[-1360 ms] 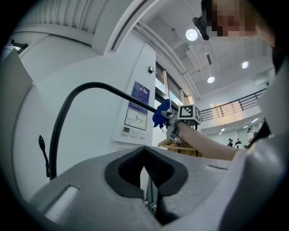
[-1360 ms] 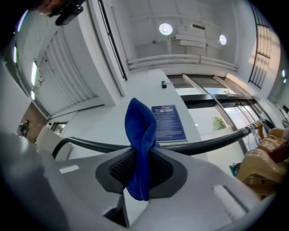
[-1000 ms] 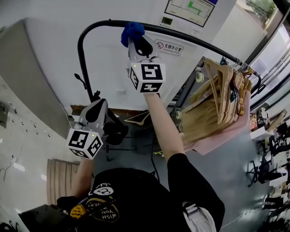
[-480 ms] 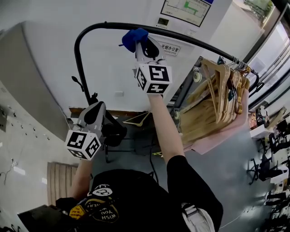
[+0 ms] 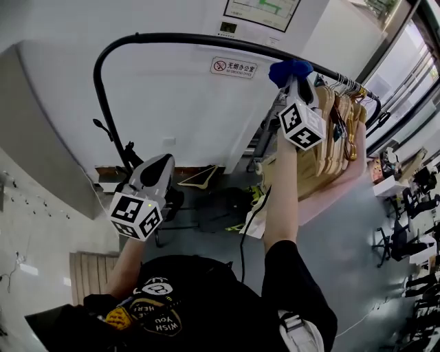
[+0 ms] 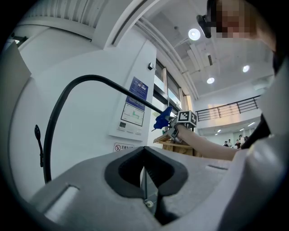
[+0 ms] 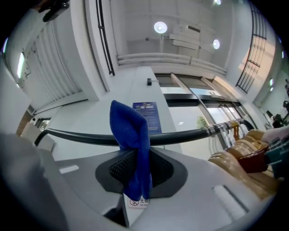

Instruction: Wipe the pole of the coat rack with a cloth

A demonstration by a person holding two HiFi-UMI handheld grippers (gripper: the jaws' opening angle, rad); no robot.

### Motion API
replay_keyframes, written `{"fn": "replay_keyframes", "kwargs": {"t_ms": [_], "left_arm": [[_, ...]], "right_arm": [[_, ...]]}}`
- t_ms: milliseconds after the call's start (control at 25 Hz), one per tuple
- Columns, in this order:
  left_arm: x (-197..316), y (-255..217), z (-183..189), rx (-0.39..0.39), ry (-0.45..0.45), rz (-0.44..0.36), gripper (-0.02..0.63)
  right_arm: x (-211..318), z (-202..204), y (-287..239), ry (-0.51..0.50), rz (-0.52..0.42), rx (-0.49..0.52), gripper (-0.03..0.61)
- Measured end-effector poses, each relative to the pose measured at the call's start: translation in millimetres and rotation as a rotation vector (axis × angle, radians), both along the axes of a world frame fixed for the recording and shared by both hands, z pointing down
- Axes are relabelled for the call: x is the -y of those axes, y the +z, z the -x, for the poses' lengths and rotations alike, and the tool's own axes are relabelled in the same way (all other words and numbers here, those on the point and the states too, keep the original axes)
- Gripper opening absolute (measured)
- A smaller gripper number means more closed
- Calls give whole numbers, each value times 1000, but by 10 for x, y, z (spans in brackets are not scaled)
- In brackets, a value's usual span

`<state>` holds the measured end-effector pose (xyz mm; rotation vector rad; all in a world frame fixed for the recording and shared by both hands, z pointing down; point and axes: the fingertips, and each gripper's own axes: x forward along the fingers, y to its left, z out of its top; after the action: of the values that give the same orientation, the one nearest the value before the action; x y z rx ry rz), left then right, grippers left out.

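Observation:
The coat rack's black pole [image 5: 172, 38] runs across the top of the head view and bends down at the left. My right gripper [image 5: 294, 77] is raised to it, shut on a blue cloth [image 5: 289, 69] that presses against the pole just left of the wooden hangers [image 5: 330, 148]. In the right gripper view the blue cloth [image 7: 132, 149] stands up between the jaws and drapes over the black pole [image 7: 180, 135]. My left gripper [image 5: 159, 172] hangs low at the left, shut and holding nothing; its view shows the pole [image 6: 67, 92] and the blue cloth [image 6: 162, 118] far off.
A white wall [image 5: 172, 103] with a no-smoking sign [image 5: 233, 67] and a framed notice [image 5: 261, 14] stands behind the rack. Several wooden hangers crowd the pole's right end. A loose hanger [image 5: 199, 180] and dark objects lie on the floor below.
My right gripper has slid the blue cloth rightward along the pole, from near the left bend to beside the hangers. The left gripper stays low.

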<state>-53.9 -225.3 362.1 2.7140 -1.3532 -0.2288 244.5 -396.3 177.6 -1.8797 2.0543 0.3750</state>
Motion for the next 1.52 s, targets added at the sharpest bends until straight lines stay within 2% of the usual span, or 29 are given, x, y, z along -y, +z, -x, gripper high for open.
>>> {"fn": "replay_keyframes", "kwargs": {"t_ms": [80,160,320,480,720,880,1040,1120,1240,1520], "left_arm": [[-6,3,15,-1,-2,1,0],[-15,10,60,-4,-13,1,0],[-29,17,154,-11,-41,9,0],[-99,29,307,-18,-76,14,0],[-177,63,707,-36,-175,24,0],[-257,52,1009,-46,-238,24,0],[-288,48,1181,-46,-275,24,0],[-289,46,1196,-47,-277,25,0],[-306,51,1166,-49,-260,27,0],[-55,-42,646,-42,-115,7,0]], "right_arm": [[15,-236,-7,33,5,24,75],[31,-253,10,34,9,24,74],[14,182,-8,-31,-12,1,74],[29,869,-1,-129,-24,-38,74],[70,2336,74,-357,-28,-192,74],[53,3269,103,-471,-30,-305,74],[51,3812,109,-529,-20,-352,74],[46,3848,106,-532,-16,-350,74],[4,3635,97,-503,-16,-333,74],[145,2219,88,-306,24,-236,74]]}}
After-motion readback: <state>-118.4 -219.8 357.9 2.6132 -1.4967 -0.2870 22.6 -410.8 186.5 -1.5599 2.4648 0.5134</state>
